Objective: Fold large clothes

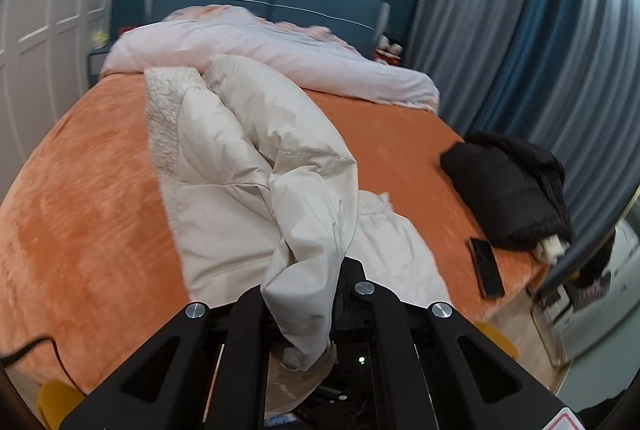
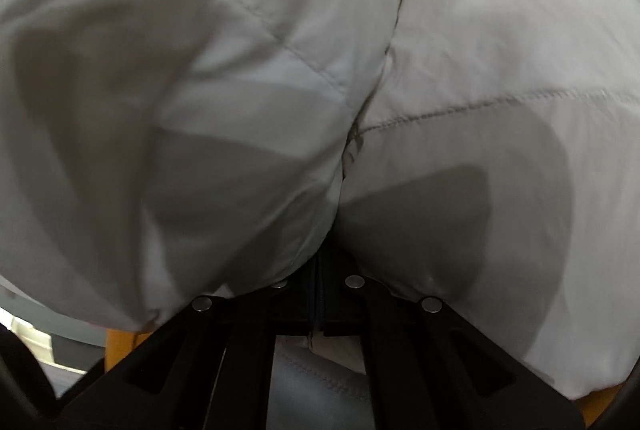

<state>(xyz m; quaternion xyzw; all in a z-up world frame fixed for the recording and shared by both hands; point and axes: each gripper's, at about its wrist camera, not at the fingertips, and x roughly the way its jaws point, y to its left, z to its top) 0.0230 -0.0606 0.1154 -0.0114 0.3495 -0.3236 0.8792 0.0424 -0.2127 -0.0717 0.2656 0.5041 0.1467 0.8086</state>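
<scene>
Left wrist view: the left gripper (image 1: pixel 304 294) is clenched on a sleeve end of the cream puffer coat (image 1: pixel 224 165), which lies along the middle of the orange bed (image 1: pixel 80 197). Near the bed's right edge lie a dark phone (image 1: pixel 486 267) and, just beyond it, a black garment (image 1: pixel 508 189). A pink duvet (image 1: pixel 260 49) is bunched at the head end. Right wrist view: the right gripper (image 2: pixel 316 270) is clamped on coat fabric, which fills the frame
</scene>
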